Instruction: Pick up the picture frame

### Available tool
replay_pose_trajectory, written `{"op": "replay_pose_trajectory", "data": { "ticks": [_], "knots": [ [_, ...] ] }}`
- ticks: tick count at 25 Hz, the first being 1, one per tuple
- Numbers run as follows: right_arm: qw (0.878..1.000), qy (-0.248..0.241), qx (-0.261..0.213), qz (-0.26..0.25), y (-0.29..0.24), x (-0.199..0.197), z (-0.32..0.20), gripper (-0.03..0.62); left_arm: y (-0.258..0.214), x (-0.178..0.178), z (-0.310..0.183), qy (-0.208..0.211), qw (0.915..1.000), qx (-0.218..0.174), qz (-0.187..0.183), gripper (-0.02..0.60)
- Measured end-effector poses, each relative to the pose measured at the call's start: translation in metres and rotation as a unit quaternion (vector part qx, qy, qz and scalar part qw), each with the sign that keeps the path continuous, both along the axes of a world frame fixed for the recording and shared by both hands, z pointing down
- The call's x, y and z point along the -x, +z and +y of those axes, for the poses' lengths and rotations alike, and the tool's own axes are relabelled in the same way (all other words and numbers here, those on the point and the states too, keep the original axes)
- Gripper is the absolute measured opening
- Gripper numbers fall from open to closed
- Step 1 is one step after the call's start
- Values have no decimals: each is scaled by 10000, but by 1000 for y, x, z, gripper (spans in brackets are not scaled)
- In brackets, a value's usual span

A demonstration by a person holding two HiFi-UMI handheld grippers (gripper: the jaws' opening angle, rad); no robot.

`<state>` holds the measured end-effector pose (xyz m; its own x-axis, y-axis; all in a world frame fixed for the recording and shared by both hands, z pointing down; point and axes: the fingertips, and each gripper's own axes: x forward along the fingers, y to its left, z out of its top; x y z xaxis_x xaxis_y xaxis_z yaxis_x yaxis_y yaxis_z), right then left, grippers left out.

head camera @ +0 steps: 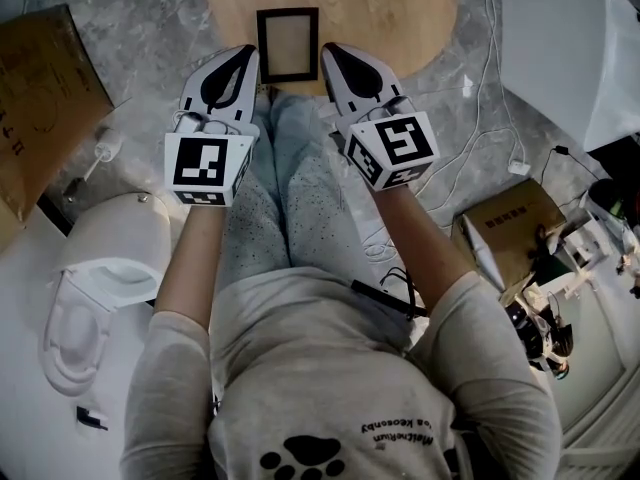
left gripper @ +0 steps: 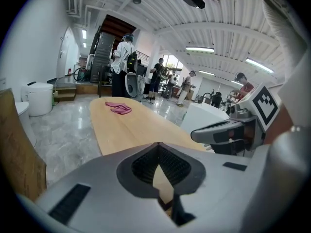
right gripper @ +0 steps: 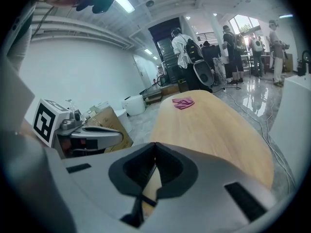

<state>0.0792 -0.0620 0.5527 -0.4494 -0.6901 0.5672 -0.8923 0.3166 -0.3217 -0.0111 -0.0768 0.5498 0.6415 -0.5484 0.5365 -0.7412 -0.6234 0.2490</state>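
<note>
The picture frame [head camera: 288,44], a dark rectangle around a pale panel, lies flat on the oval wooden table [head camera: 400,18] near its front edge. My left gripper [head camera: 246,58] hovers just left of the frame, shut with nothing between its jaws. My right gripper [head camera: 331,54] hovers just right of it, also shut and empty. The two tips flank the frame's lower corners. In the left gripper view the jaws meet at the left gripper [left gripper: 158,145], and the body hides most of the frame. The right gripper [right gripper: 155,145] looks the same in its own view.
A pink cloth [left gripper: 119,108] lies at the table's far end. On the floor are a cardboard box [head camera: 40,98] and a white bin [head camera: 100,268] at the left, and another box [head camera: 515,223] and cables [head camera: 480,118] at the right. People [left gripper: 124,62] stand beyond the table.
</note>
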Motion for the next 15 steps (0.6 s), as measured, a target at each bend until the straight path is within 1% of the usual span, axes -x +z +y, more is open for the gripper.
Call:
{"op": "replay_pose_trajectory", "data": {
  "ticks": [7,15],
  "knots": [
    [9997,-44,221,121,27,1,6,9,34,1,8,109,9993,313,-193,9],
    [9989,-103,410,217,48,1,4,9,57,3,7,160,9979,513,-363,9]
  ]
}}
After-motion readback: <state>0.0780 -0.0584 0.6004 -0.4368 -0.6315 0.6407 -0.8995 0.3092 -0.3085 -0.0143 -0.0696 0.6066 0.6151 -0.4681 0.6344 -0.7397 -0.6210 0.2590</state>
